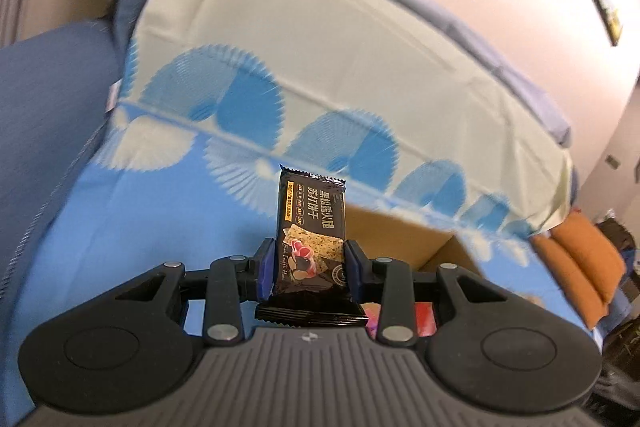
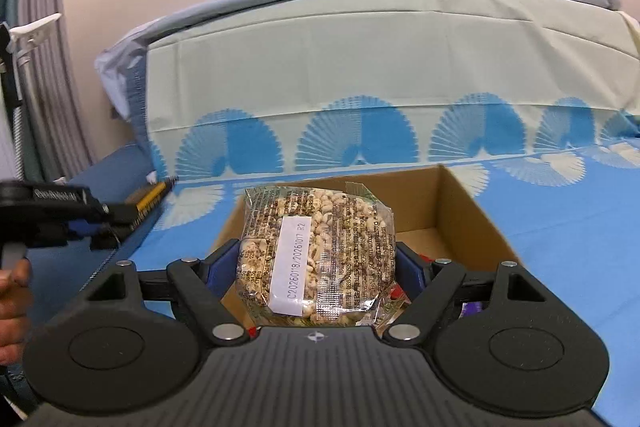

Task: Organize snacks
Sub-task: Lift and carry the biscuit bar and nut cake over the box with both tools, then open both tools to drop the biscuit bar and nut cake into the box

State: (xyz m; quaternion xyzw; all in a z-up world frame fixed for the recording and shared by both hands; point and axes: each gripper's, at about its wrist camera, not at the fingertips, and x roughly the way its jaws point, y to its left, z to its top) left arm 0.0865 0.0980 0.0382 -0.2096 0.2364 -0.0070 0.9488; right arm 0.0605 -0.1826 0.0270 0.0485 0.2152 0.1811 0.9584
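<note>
A blue patterned bedspread [image 2: 560,227] fills both views. At lower centre, the left gripper [image 1: 310,267] clamps a dark cracker packet [image 1: 312,227]; the right gripper [image 2: 316,267] clamps a clear cereal bag [image 2: 316,251] above the cardboard box [image 2: 460,203].

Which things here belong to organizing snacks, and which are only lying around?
Job: black cracker packet in left gripper; clear puffed-grain pack in right gripper; cardboard box.
Around: blue patterned sheet; orange cushions.

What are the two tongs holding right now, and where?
Left tongs pinch the dark cracker packet across its lower sides. Right tongs squeeze the clear puffed-grain bag across its middle.
</note>
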